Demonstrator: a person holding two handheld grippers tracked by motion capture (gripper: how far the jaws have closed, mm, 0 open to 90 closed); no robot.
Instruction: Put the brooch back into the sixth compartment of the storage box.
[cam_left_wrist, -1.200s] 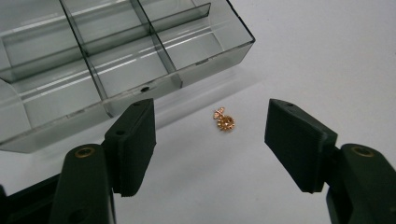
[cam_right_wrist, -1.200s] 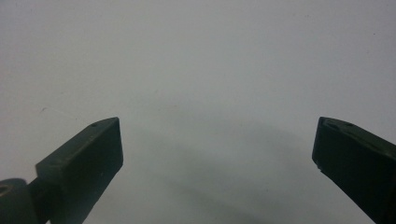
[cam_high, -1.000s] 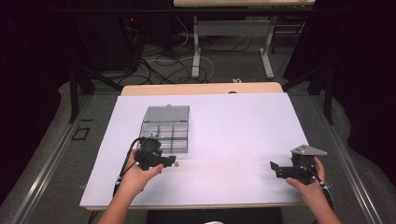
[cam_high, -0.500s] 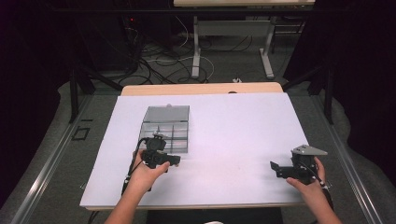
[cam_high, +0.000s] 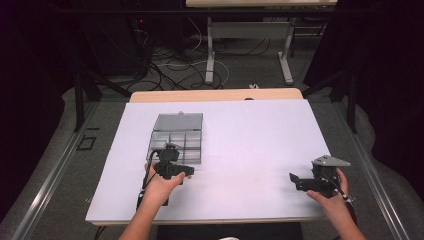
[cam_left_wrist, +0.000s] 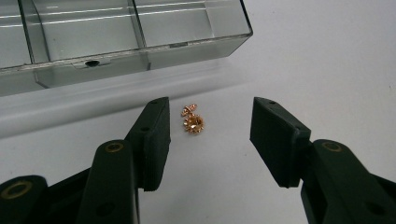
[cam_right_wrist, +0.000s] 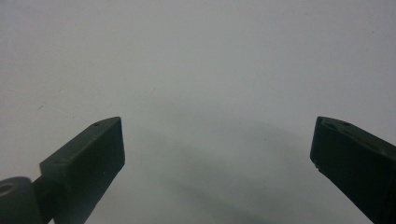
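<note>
A small gold toothed piece (cam_left_wrist: 193, 123) with a smaller gold bit (cam_left_wrist: 188, 110) beside it lies on the white table sheet (cam_high: 250, 145), just in front of a clear compartment box (cam_left_wrist: 116, 32). My left gripper (cam_left_wrist: 210, 105) straddles the gold piece. Its jaws have just been closing, but the pads stand apart from the piece on both sides, nearer on the left. In the high view the left gripper (cam_high: 171, 154) sits at the near edge of the box (cam_high: 177, 135). My right gripper (cam_high: 296, 181) rests at the near right, open over bare sheet (cam_right_wrist: 218, 123).
The box has several compartments with clear dividers, and its front wall is close ahead of the left jaws. The table's near edge runs just behind both hands. Cables and table legs lie on the floor beyond the far edge.
The left hand has shifted a little to the right along the box's near edge. The right hand has kept still.
</note>
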